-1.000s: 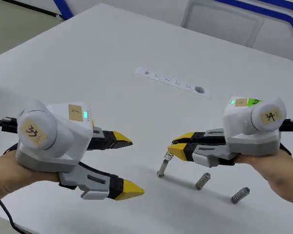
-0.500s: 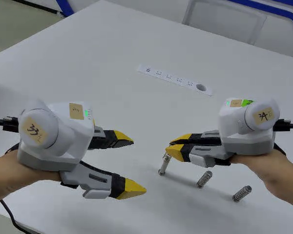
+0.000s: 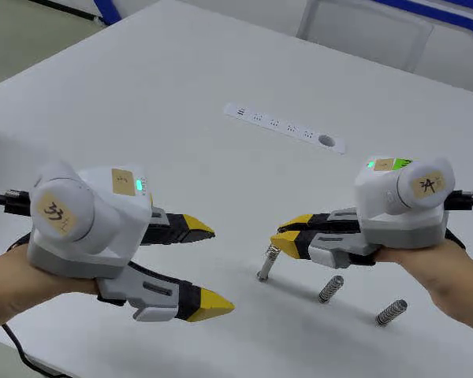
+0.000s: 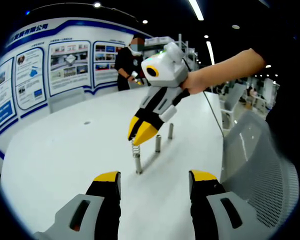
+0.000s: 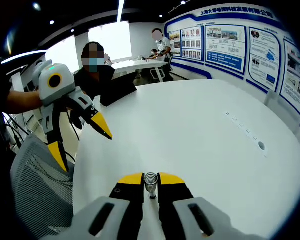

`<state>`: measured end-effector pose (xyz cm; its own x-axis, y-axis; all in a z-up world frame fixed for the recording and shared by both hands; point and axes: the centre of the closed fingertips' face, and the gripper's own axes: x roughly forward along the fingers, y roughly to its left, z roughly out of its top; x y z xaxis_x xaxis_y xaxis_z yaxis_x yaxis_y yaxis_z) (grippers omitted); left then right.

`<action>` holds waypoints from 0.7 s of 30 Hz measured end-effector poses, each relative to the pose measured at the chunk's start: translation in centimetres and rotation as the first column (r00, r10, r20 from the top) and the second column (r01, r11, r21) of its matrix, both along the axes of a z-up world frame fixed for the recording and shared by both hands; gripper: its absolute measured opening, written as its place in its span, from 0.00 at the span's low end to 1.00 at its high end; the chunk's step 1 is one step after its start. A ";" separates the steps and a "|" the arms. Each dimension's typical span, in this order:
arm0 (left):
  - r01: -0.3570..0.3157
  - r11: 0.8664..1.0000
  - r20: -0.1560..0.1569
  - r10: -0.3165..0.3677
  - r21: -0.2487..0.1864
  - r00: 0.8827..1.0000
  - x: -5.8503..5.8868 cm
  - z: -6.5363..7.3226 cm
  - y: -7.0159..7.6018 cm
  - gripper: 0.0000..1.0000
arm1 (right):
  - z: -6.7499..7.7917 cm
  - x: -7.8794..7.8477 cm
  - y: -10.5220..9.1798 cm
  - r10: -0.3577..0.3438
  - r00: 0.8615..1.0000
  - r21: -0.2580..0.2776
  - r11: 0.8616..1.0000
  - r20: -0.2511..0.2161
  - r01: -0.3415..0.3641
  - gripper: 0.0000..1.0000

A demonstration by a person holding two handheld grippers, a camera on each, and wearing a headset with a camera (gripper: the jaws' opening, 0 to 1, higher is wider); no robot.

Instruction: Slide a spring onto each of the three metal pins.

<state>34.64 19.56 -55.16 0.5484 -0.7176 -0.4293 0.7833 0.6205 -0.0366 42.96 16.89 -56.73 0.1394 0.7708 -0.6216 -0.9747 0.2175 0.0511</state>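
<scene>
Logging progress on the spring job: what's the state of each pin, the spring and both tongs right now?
left tongs: open, empty.
right tongs: shut on spring.
spring: at top of left pin, not slid down.
left pin (head view): standing, lower shaft bare.
middle pin: standing, looks spring-covered.
right pin: standing, looks spring-covered.

Standing metal pin, spring around its top, second spring, third spring standing alongside

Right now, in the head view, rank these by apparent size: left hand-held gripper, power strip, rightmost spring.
1. Left hand-held gripper, though it is also nearest the camera.
2. Power strip.
3. Rightmost spring.
</scene>
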 end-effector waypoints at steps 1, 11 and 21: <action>0.000 1.000 0.001 0.000 0.000 1.000 0.0 0.0 0.0 0.56 | 0.0 0.0 0.0 0.001 1.000 -0.005 1.000 0.004 -0.001 0.11; -0.004 1.000 0.002 0.004 0.002 1.000 0.0 0.1 -0.1 0.56 | -1.2 -0.3 0.1 0.016 1.000 -0.037 0.999 0.002 -0.015 0.11; -0.014 1.000 -0.007 0.014 0.018 1.000 -0.2 -0.4 0.7 0.55 | -4.3 -0.8 0.3 0.062 0.997 -0.120 0.991 0.044 -0.056 0.11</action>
